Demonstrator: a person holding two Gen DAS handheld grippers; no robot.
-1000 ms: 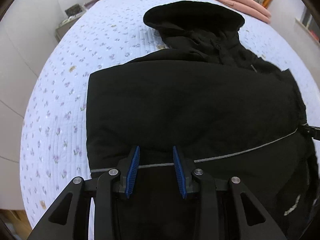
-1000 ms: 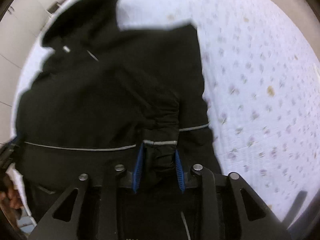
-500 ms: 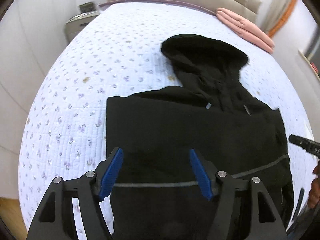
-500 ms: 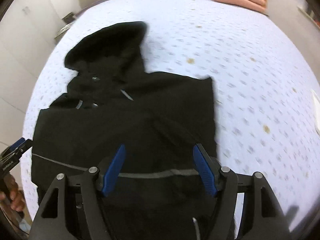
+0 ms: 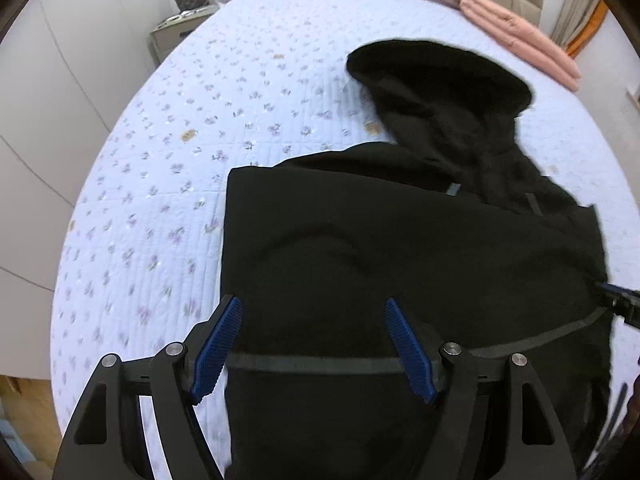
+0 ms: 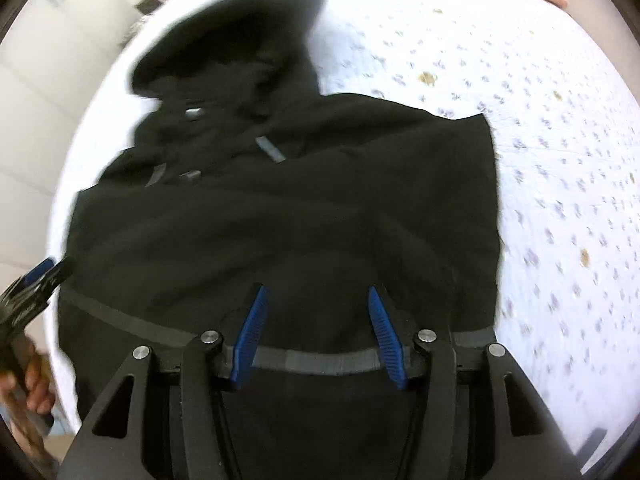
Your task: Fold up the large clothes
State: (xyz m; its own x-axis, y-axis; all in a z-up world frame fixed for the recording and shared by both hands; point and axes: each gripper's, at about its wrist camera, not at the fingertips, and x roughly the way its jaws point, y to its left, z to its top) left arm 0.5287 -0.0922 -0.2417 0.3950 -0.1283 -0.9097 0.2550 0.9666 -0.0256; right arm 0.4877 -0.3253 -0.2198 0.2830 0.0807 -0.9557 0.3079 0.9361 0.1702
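Observation:
A black hooded jacket (image 5: pixel 400 248) lies flat on the bed, its hood (image 5: pixel 440 76) pointing to the headboard and both sides folded in. A grey reflective band (image 5: pixel 320 362) crosses it low down. My left gripper (image 5: pixel 312 304) hovers above the jacket's left half, jaws opening, no cloth between the pads. In the right wrist view the jacket (image 6: pixel 280 220) fills the middle. My right gripper (image 6: pixel 317 290) hangs over its band (image 6: pixel 320 360), jaws closing but wide apart and not pinching any cloth. The left gripper (image 6: pixel 36 280) shows at that view's left edge, held by a hand (image 6: pixel 36 380).
The bed wears a pale quilt with small flowers (image 5: pixel 200 160). A folded pink garment (image 5: pixel 520 40) lies near the headboard at the back right. A nightstand (image 5: pixel 180 28) and white cupboard doors (image 5: pixel 40 120) stand left of the bed.
Both grippers let go of the jacket's lower fold, spread their jaws and rose off the cloth. The right jaws have since narrowed a little. The jacket lies still.

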